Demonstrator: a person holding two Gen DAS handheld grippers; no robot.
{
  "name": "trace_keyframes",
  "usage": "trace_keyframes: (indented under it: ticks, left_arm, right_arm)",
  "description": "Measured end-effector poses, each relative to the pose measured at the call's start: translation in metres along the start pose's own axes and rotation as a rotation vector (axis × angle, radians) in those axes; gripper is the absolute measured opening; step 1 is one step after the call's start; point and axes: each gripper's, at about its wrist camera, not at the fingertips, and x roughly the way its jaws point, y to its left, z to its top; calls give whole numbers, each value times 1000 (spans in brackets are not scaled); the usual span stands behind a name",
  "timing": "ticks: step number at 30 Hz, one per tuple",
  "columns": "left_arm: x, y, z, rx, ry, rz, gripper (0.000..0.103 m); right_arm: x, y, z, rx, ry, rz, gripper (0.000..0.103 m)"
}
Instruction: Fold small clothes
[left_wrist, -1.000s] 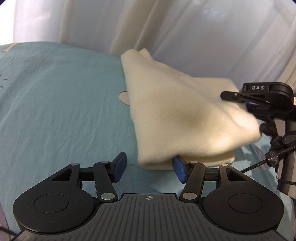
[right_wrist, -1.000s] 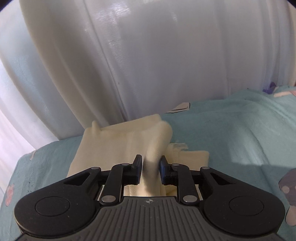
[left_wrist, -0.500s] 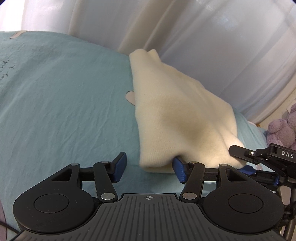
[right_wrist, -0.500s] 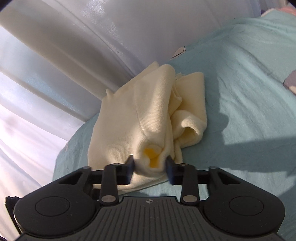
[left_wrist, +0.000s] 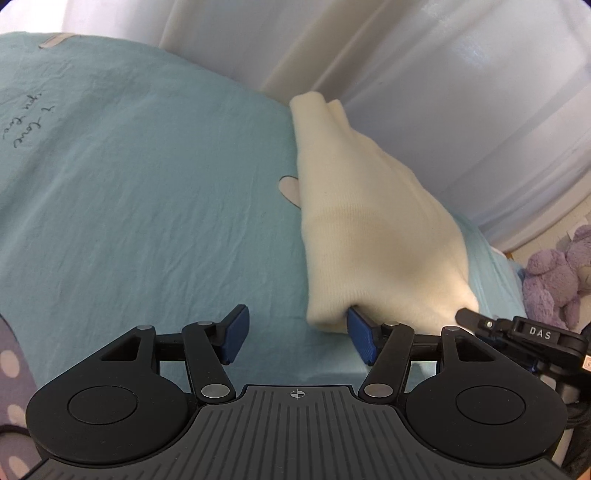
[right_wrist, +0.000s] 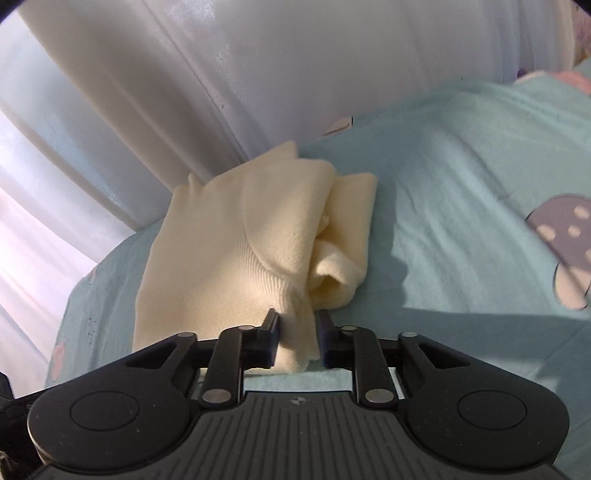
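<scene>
A cream knitted garment (left_wrist: 369, 221) lies folded on the teal bedsheet (left_wrist: 147, 184), stretching back toward the curtain. My left gripper (left_wrist: 295, 339) is open, its right fingertip (left_wrist: 360, 338) touching the garment's near left corner, nothing between the pads. In the right wrist view the garment (right_wrist: 229, 251) is bunched, with a rolled fold at its right side. My right gripper (right_wrist: 297, 343) has its pads close on a hanging flap of the garment's near edge. The right gripper also shows in the left wrist view (left_wrist: 517, 336) at the garment's near right corner.
A white curtain (left_wrist: 443, 92) hangs right behind the garment. A purple plush toy (left_wrist: 554, 277) sits at the far right. The sheet has mushroom prints (right_wrist: 565, 251) and handwriting print (left_wrist: 26, 125).
The right gripper brought the garment's edge down and toward me, so the cloth now lies lower and flatter. Its pads have spread slightly around the flap. The left gripper stayed open at the corner.
</scene>
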Motion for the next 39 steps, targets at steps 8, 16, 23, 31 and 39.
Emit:
trace_keyframes:
  ticks: [8, 16, 23, 31, 39]
  left_arm:
    - [-30, 8, 38, -18, -168, 68, 64]
    - [3, -27, 71, -47, -223, 61, 69]
    - [54, -49, 94, 28, -212, 95, 76]
    - [107, -65, 99, 85, -153, 140, 78]
    - [115, -60, 88, 121, -198, 166, 91]
  right_arm:
    - [-4, 23, 44, -89, -155, -75, 34]
    - [110, 103, 73, -360, -54, -25, 28]
    - [125, 71, 67, -428, -223, -231, 19]
    - [115, 59, 60, -413, -260, -285, 16]
    - [103, 46, 64, -365, -256, -188, 19]
